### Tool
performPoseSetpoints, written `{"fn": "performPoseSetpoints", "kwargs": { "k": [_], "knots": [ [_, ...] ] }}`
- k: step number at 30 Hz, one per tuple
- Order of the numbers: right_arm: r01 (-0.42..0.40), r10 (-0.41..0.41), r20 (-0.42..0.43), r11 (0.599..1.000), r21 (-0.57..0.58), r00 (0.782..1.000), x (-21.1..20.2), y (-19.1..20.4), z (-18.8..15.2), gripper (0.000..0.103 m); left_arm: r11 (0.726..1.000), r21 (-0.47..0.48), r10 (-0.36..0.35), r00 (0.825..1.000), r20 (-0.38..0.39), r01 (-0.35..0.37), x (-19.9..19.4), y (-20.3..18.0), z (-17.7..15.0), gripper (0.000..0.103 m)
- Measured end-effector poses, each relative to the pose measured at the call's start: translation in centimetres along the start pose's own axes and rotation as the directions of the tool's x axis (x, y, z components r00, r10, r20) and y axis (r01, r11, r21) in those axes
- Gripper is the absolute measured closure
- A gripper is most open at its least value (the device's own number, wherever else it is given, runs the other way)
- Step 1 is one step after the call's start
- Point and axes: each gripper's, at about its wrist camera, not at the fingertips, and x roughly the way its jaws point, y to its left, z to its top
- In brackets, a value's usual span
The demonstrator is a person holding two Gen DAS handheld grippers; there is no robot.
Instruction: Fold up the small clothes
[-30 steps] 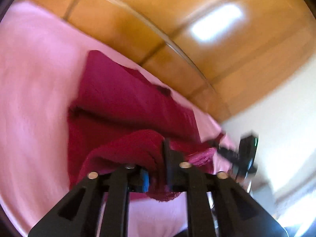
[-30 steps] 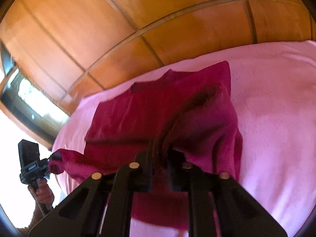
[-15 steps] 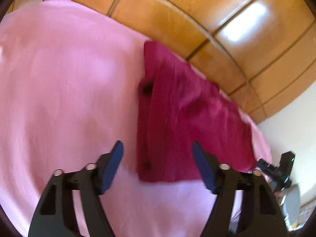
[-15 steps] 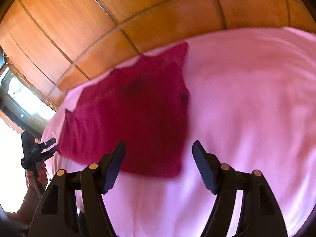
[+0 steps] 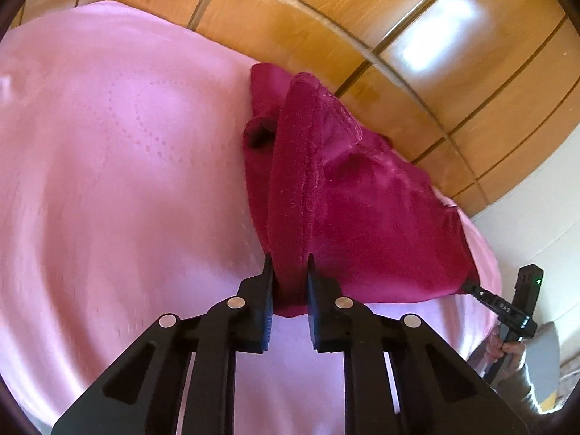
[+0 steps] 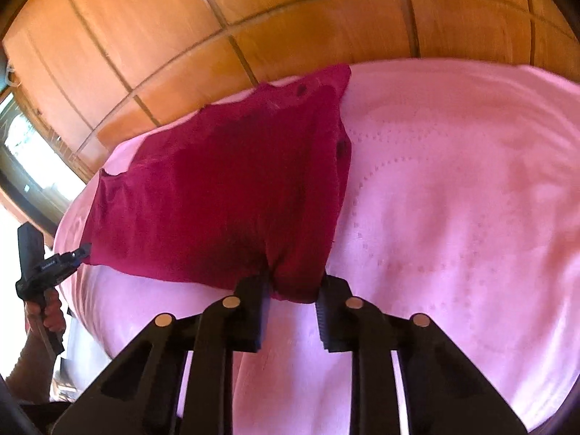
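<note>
A dark red small garment lies folded on a pink bedsheet. My left gripper is shut on the garment's near left corner and lifts a ridge of cloth. In the right wrist view the same garment is gripped at its near right corner by my right gripper, its jaws closed on a bunch of fabric. Each gripper shows in the other's view: the right one at the garment's far corner, the left one at the left edge.
Wooden wardrobe panels rise behind the bed. A window is at the left in the right wrist view. The pink sheet stretches wide to the right of the garment. A white wall stands at the right.
One second ago both grippers held the cloth; half a second ago both were open over the flat garment. Now both have closed on its near corners and lift the edge.
</note>
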Motion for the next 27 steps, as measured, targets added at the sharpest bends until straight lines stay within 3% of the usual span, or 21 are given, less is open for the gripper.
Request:
{"fn": "performPoseSetpoints", "kwargs": {
  "k": [4,13,14,16,19,22,27],
  "knots": [
    [0.003,-0.003,-0.016,0.999,-0.036,1.0,-2.2,0.0,-1.4,0.084,0.999,-0.014,-0.033,0.999,-0.012,0.032,-1.8,-0.6,-2.1,0.089],
    [-0.002,0.005,-0.185,1.0,0.017,0.983,-4.2,-2.7,-7.2,0.084,0.999,-0.043,-0.021,0.991,-0.129,0.016,-4.2,-1.5,-9.9,0.088],
    [-0.003,0.005,-0.189,1.0,0.011,0.982,-4.3,-2.6,-7.2,0.084,0.999,-0.044,-0.009,0.991,-0.132,0.003,-4.3,-1.5,-9.9,0.087],
    [-0.005,0.006,-0.181,1.0,0.01,0.983,-4.5,-2.5,-6.4,0.07,0.998,-0.054,-0.017,0.994,-0.106,0.012,-4.4,-1.2,-8.8,0.085],
    [0.015,-0.013,-0.104,1.0,0.017,0.994,-4.9,-2.6,-4.2,0.056,0.999,-0.01,0.035,0.998,-0.058,-0.035,-4.3,-1.2,-6.4,0.08],
    [0.047,-0.047,-0.035,0.999,0.004,0.998,-4.9,-2.7,-2.0,0.054,0.998,0.031,0.053,0.998,-0.019,-0.052,-3.2,-1.3,-3.7,0.08],
    [0.076,-0.076,0.02,0.997,-0.029,0.997,-2.6,-2.3,1.4,0.051,0.993,0.099,0.071,0.997,-0.024,-0.068,0.2,-2.3,-0.5,0.08]
  ]
}}
